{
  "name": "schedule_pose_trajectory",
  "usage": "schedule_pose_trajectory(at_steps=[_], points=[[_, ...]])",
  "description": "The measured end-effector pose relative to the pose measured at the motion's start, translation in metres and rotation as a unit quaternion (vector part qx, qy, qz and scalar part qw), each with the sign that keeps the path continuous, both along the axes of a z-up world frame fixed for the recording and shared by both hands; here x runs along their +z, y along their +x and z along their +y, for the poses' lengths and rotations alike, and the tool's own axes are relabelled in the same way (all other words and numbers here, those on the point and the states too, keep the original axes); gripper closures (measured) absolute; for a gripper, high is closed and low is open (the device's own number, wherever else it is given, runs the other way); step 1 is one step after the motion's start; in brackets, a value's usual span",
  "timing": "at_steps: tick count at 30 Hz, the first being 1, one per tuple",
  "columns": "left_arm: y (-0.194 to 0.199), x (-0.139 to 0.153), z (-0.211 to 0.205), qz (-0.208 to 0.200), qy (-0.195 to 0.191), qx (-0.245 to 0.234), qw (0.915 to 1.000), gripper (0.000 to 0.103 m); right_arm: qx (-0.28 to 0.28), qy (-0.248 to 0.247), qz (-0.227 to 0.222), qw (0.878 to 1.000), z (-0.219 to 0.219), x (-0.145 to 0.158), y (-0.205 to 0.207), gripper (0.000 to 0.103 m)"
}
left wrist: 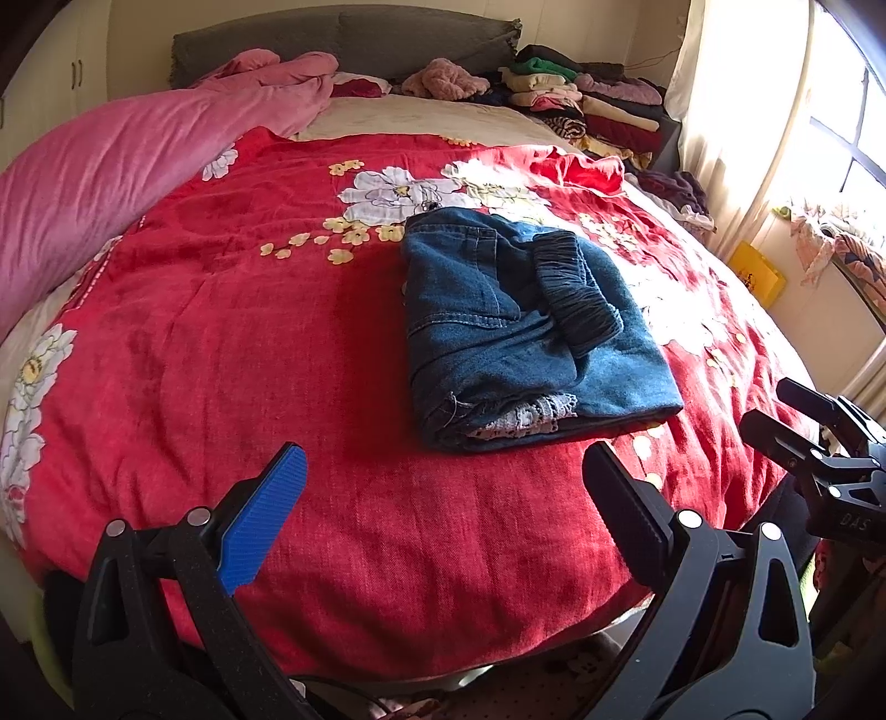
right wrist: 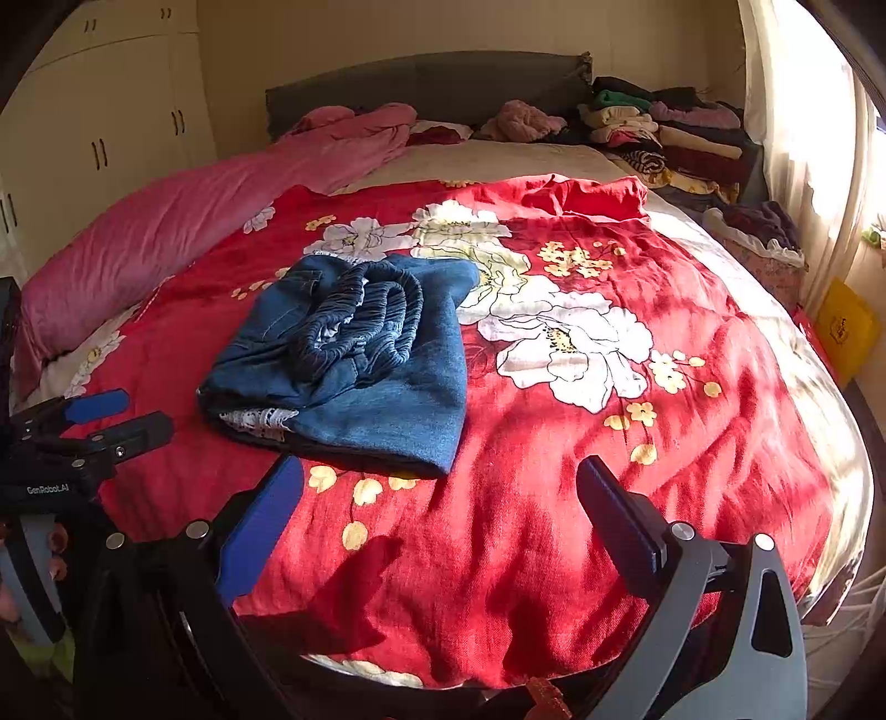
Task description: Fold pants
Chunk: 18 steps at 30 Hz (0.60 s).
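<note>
Blue denim pants (left wrist: 526,327) lie folded into a compact bundle on the red floral bedspread (left wrist: 249,360), elastic waistband on top and white lace lining showing at the near edge. In the right wrist view the pants (right wrist: 354,365) sit left of centre. My left gripper (left wrist: 443,471) hangs open just short of the bundle's near edge, nothing between its fingers. Further right and nearer the bed's foot, my right gripper (right wrist: 440,482) is open and empty, with the bundle's near corner just beyond its left finger. Each gripper shows at the edge of the other's view.
A pink duvet (left wrist: 111,166) runs along the bed's left side. Stacks of folded clothes (left wrist: 587,94) fill the far right corner by the grey headboard (left wrist: 332,39). A yellow bag (left wrist: 756,274) stands on the floor near the window. Wardrobes (right wrist: 99,127) line the left wall.
</note>
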<state>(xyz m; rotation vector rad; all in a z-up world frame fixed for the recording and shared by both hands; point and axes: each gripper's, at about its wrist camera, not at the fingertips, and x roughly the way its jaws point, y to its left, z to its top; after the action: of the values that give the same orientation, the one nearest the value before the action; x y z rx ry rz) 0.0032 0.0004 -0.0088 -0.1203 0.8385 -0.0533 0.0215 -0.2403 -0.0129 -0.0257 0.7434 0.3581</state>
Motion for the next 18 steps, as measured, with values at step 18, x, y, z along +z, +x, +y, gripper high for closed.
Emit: schedule_pose_trajectory(at_steps=[18], points=[[0.0013, -0.0038, -0.0009, 0.003, -0.003, -0.002, 1.0000, 0.010, -0.003, -0.002, 0.003, 1.000, -0.0034, -0.0045, 0.0028, 0.005]])
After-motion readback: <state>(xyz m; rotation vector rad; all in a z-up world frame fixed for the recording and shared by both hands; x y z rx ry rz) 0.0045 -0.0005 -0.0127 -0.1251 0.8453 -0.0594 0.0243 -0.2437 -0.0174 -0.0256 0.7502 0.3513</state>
